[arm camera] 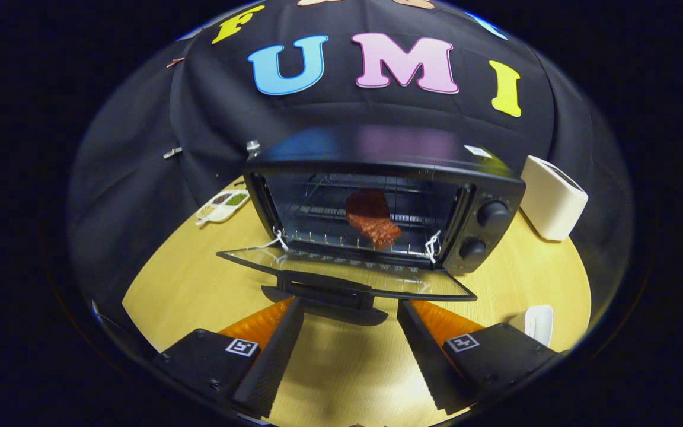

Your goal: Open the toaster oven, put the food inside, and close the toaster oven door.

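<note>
A black toaster oven (478,196) stands on the wooden table with its glass door (341,274) folded down flat toward me. A reddish slab of food (372,217) lies on the wire rack inside. The door's black handle (325,295) juts out just ahead of my fingertips. My gripper (350,314) is open, a wide gap between its fingers and nothing held in it. Both fingers hover above the table, just short of the door's front edge.
A cream-coloured toaster (552,197) stands right of the oven. A small divided dish (223,206) with several fillings lies left of it. A white object (539,323) rests on the table by my right finger. Bare wooden tabletop (187,284) spreads left of the door.
</note>
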Demonstrator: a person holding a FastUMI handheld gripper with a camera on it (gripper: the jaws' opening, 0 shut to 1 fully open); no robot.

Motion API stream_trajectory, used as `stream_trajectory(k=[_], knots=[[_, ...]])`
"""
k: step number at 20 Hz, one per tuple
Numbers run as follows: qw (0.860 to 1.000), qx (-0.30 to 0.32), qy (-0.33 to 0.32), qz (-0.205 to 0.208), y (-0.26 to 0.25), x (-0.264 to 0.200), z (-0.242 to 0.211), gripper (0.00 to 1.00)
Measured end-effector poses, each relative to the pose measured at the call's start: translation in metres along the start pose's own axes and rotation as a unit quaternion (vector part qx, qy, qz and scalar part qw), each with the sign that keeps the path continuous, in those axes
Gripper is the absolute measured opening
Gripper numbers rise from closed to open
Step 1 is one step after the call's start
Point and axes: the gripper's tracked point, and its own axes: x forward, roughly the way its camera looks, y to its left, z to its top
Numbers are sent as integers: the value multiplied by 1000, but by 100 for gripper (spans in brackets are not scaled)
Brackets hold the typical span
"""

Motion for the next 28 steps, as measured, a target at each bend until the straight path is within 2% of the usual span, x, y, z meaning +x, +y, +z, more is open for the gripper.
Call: stream_trajectory(k=[4, 6, 9, 11, 16, 28], knots=[[1000, 0, -23, -3, -2, 9, 30, 98], [999, -23, -35, -15, -6, 9, 48, 98], [994, -58, -88, -26, -8, 4, 94, 98], [991, -55, -119, -30, -6, -6, 114, 98], [984, -49, -167, -40, -10, -42, 144, 96], [965, -37, -248, -84, -55, -155, 197, 96]])
